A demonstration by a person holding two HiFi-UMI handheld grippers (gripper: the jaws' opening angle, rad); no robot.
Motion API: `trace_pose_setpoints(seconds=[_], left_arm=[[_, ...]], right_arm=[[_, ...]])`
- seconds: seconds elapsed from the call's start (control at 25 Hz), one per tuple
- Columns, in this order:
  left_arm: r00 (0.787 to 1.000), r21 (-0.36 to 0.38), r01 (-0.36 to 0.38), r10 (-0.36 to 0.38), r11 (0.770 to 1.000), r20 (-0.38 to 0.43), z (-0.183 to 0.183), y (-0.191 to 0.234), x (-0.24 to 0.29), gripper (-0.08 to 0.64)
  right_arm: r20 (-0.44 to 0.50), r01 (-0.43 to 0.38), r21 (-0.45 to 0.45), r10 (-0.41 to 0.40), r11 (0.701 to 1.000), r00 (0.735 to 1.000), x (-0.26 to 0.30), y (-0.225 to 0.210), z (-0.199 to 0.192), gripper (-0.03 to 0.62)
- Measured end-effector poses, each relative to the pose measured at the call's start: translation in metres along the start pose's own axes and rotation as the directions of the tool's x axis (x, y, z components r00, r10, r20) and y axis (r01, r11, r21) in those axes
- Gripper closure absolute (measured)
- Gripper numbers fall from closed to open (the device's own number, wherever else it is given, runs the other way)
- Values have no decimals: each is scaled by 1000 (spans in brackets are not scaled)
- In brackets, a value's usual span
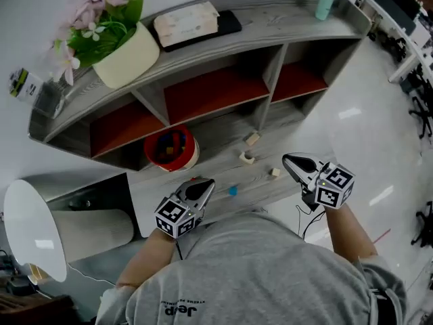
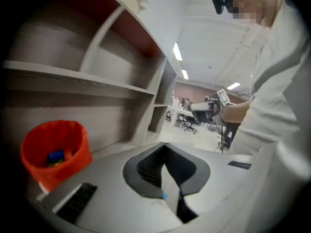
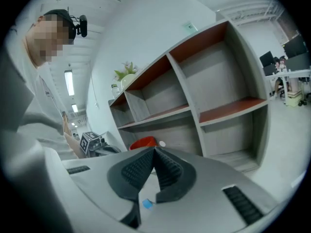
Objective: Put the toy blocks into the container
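Low at centre frame, the closed, empty left gripper (image 1: 210, 183) sits beside the blue block (image 1: 233, 190): best open wide, straddle it squarely, then squeeze; right gripper (image 1: 285, 158) closed too.

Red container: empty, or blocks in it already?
Not empty: coloured blocks sit inside the upright red container; a blue block shows in the left gripper view.

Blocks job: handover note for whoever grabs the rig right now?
Grippers: left gripper jaws shut, empty; right gripper jaws shut, empty.
Things: red bucket stands on the bottom shelf.
Done: some blocks are in the bucket.
Left: three beige blocks and a small blue block lie loose, right of the bucket.
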State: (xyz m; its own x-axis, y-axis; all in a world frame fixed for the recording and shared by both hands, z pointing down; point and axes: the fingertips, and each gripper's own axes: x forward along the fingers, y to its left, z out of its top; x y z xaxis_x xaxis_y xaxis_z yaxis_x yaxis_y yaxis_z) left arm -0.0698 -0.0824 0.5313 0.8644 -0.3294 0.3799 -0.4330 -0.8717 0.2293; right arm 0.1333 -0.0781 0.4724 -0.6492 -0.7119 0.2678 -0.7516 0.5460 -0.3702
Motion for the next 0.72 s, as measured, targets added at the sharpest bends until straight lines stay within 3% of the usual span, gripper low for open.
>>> trace_pose_setpoints(seconds=[0.08,0.16,0.24,0.32,0.48,0.64,0.72], left_arm=[[995,103,75,-67,992,-78,0,-17,45,541],[978,186,160,-129,970,-167,-7,-36,91,514],[951,264,241,-173,934,-255,-17,-57,136,410],[918,341,314,-192,886,-347,-30,-74,176,388],[819,436,451,-168,779,-548,-72,-99,234,349],[712,503,538,-45,677,-701,-121,-98,271,333],[660,515,571,15,640,-751,-143,-93,280,331]], right_arm=[[15,37,13,-38,999,999,-20,-12,-3,588],[27,68,31,-69,997,997,-43,-24,-9,588],[34,100,56,-102,993,994,-69,-37,-20,588],[37,140,87,-144,986,989,-98,-49,-34,588],[45,227,175,-238,958,970,-155,-73,-72,588],[52,263,235,-283,936,958,-193,-96,-96,588],[53,273,252,-294,929,954,-203,-101,-106,588]])
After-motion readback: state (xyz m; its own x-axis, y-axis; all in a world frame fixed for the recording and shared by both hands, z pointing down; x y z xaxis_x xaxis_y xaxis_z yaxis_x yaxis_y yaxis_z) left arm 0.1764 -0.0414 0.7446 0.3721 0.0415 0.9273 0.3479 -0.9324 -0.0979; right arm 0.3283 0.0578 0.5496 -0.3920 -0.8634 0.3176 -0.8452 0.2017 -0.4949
